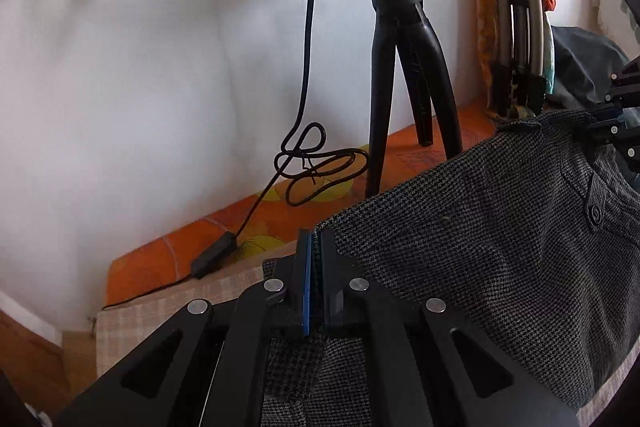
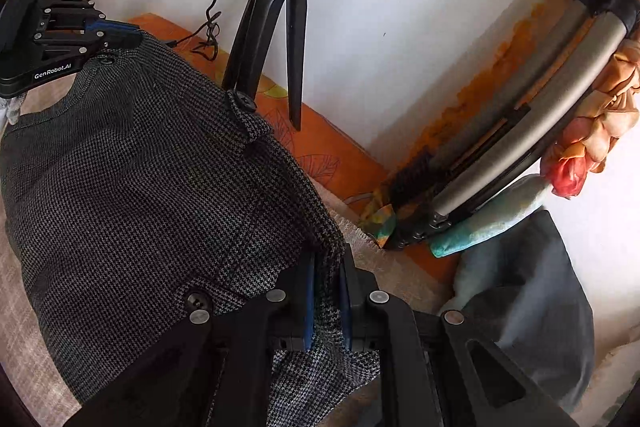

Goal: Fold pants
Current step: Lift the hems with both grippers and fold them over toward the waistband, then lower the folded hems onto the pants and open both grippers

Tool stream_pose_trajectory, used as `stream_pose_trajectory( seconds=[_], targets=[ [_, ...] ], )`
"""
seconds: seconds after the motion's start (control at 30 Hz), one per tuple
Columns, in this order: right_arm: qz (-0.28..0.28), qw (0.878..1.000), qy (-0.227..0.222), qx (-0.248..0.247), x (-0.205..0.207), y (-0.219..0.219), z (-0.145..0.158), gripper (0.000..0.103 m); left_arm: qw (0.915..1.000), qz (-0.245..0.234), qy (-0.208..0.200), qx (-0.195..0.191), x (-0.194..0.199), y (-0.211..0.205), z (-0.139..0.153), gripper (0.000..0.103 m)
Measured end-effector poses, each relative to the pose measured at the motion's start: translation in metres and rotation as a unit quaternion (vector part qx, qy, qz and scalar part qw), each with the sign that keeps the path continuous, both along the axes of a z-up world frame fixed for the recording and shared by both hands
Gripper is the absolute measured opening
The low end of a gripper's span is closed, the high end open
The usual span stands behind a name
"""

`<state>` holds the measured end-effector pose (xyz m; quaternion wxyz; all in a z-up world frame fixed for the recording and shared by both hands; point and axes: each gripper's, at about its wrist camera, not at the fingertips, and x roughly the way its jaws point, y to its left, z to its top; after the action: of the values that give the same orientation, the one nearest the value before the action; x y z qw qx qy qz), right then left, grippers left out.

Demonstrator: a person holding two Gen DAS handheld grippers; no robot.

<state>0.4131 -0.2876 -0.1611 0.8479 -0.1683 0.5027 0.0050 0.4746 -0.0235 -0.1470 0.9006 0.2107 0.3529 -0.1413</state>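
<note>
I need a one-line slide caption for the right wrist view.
Right gripper and left gripper each clamp an edge of the grey pants near a black tripod.

A black tripod [image 1: 404,67] stands on an orange cloth [image 1: 408,155] by the white wall [image 1: 140,67], a black cable [image 1: 308,163] coiled beside it. A folded stand [image 2: 516,151] leans nearby.

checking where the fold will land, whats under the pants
Beige cloth shows under the pants at their edges, with an orange sheet beyond. Whatever lies beneath their middle is covered. Left gripper and right gripper are both shut on the pants.
</note>
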Motion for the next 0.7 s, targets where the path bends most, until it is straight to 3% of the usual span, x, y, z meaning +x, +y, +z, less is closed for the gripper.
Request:
stream_pose_trajectory(
  seconds=[0.2,0.3,0.33,0.37,0.4,0.47,0.6,0.7],
  targets=[
    [-0.017,1.000,0.017,-0.009,0.010,-0.007,-0.021,0.008,0.9997,0.020,0.004,-0.010,0.001,0.003,-0.008,0.016],
    [-0.030,0.999,0.016,-0.007,0.016,-0.009,-0.021,0.011,0.9990,0.036,-0.003,-0.027,0.001,0.007,0.004,0.036],
    [-0.034,0.999,0.014,-0.014,0.016,-0.010,-0.021,0.014,0.9986,0.040,-0.006,-0.033,-0.003,0.011,0.009,0.045],
    [-0.036,0.999,0.010,-0.025,0.016,-0.009,-0.022,0.023,0.9983,0.045,-0.010,-0.037,-0.008,0.016,0.015,0.047],
    [-0.038,0.999,0.006,-0.036,0.015,-0.009,-0.020,0.039,0.9980,0.046,-0.014,-0.041,-0.008,0.016,0.022,0.047],
    [-0.048,0.998,-0.005,-0.043,0.011,-0.012,-0.012,0.044,0.9975,0.049,-0.022,-0.047,-0.020,0.030,0.033,0.048],
    [-0.053,0.998,-0.032,-0.005,-0.011,-0.018,0.017,0.048,0.9970,0.051,-0.028,-0.051,-0.051,0.057,0.050,0.051],
    [-0.038,0.997,-0.055,0.040,-0.039,-0.012,0.042,0.061,0.9957,0.053,-0.018,-0.074,-0.083,0.082,0.051,0.055]
  ],
)
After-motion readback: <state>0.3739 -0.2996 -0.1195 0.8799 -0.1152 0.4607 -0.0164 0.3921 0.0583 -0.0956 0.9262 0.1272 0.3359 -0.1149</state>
